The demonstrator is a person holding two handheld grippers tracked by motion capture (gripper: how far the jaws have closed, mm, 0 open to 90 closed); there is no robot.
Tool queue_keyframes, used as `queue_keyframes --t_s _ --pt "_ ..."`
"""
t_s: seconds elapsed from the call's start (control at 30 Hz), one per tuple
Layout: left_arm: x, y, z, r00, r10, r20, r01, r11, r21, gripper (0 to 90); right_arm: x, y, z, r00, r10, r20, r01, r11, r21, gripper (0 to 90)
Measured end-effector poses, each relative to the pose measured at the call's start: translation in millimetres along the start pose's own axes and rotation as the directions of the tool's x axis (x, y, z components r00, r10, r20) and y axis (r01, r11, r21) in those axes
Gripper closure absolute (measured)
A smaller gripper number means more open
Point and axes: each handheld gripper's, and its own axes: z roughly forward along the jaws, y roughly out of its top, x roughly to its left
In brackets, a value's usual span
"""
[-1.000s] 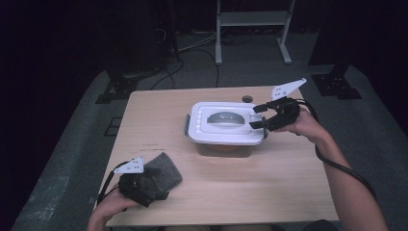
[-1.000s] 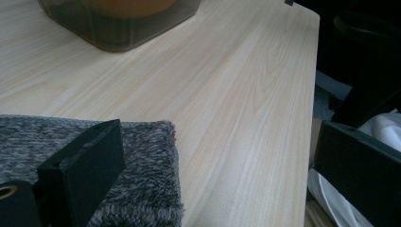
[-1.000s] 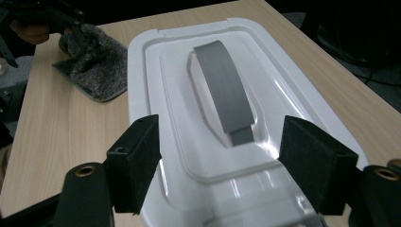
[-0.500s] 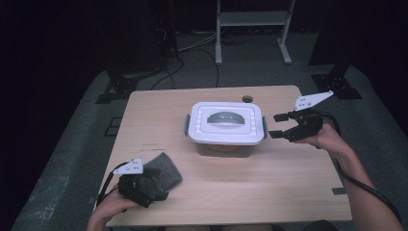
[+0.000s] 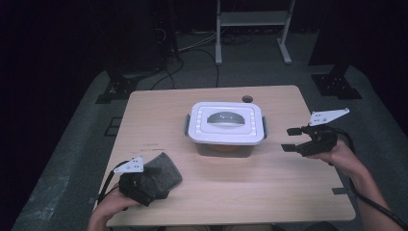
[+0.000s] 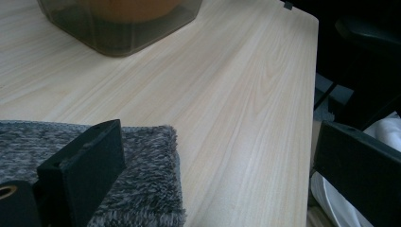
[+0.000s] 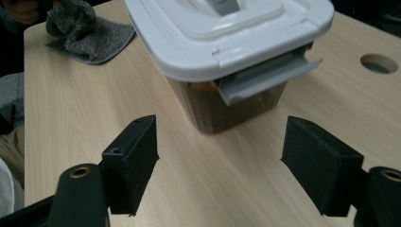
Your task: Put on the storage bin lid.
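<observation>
No legible text, label, brand, number or sign in any view. Container lid (image 5: 226,123): plain white, grey handle, no print readable. Grey cloth (image 5: 161,173): no tag seen. Tabletop (image 5: 269,183): bare wood grain; faint small marks near left-centre, too small to read. Grey plates on grippers: holes, no lettering.

A white-lidded, clear plastic storage box (image 5: 225,126) with a grey handle is sitting at the centre of the pale wooden table (image 5: 250,190). Right of the box, the right gripper (image 5: 292,139) is hovering with jaws spread, empty. Left and nearer of the box, the left gripper (image 5: 144,185) is resting on a grey fuzzy cloth (image 5: 166,172).
</observation>
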Motion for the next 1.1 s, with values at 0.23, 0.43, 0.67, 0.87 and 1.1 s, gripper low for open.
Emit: queue_keyframes --t_s 0.23,0.43,0.67,0.87,1.1 --pt "-0.3 -0.3 0.4 1.0 -0.001 0.0 0.001 1.0 0.004 2.0 2.3 -21.7 0.5 0.9992 0.04 -0.002 -0.04 0.999 0.013 26.0" --pt "0.1 -1.0 -0.4 1.0 -0.001 -0.002 0.001 1.0 0.003 2.0 5.4 -36.8 0.9 0.998 0.062 -0.006 -0.062 0.998 0.023 26.0" --pt "0.1 -0.8 -1.4 1.0 0.003 -0.004 -0.003 1.0 0.007 2.0 9.5 -54.0 0.1 0.9961 0.088 -0.009 -0.088 0.996 0.022 25.9" --pt "-0.2 -0.9 -0.3 1.0 0.0 -0.004 0.0 1.0 0.006 2.0 13.0 -69.1 -1.4 0.994 0.109 -0.012 -0.109 0.994 0.018 25.6" --pt "-0.8 -0.7 -0.6 1.0 0.001 -0.005 -0.001 1.0 0.006 2.0 18.7 -84.7 -6.1 0.9911 0.133 -0.01 -0.133 0.991 0.004 25.3"
